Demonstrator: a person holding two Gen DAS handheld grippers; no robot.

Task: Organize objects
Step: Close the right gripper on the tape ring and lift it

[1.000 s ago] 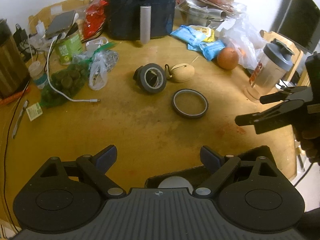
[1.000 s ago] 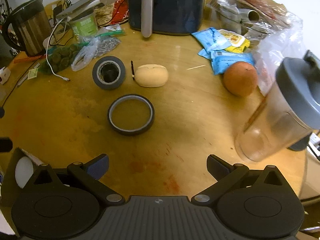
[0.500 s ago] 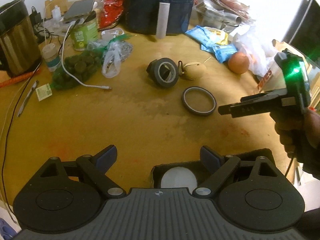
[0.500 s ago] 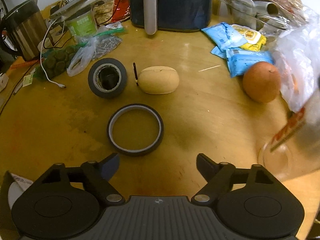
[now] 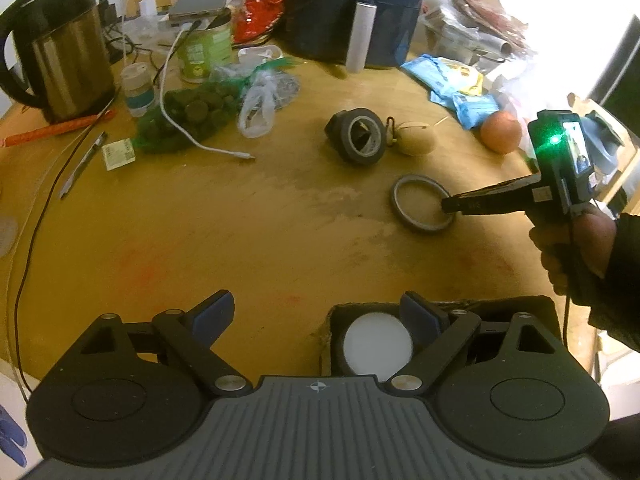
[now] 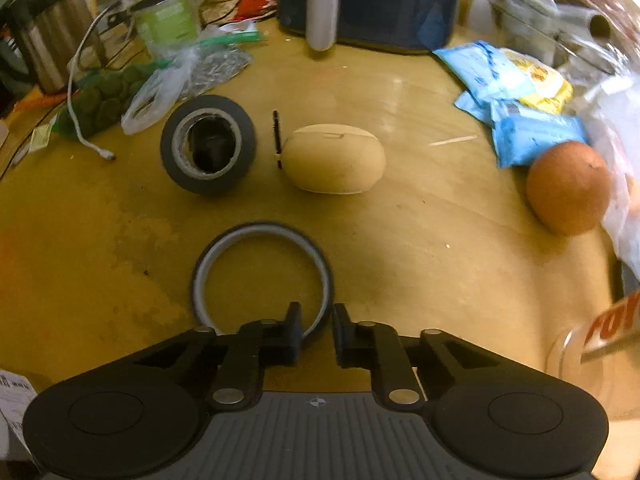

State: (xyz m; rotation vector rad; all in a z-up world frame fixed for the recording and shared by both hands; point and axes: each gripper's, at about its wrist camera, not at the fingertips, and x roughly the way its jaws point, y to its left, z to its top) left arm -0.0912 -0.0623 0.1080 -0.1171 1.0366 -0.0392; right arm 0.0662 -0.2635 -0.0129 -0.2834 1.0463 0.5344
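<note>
While the thin tape ring [image 6: 262, 276] lies flat on the wooden table [image 6: 420, 248], my right gripper [image 6: 316, 322] has its near-right rim between the fingertips; the jaws have just been closing and now they pinch this rim narrowly. Just beyond the ring, to the left, a thick dark tape roll [image 6: 208, 144] stands tilted, and beside it is a beige oval case [image 6: 334, 158]. Farther right lies an orange [image 6: 568, 188]. My left gripper [image 5: 316, 316] hangs wide and empty above the near table edge, over a dark box [image 5: 332, 322] with a white disc [image 5: 376, 344] inside.
</note>
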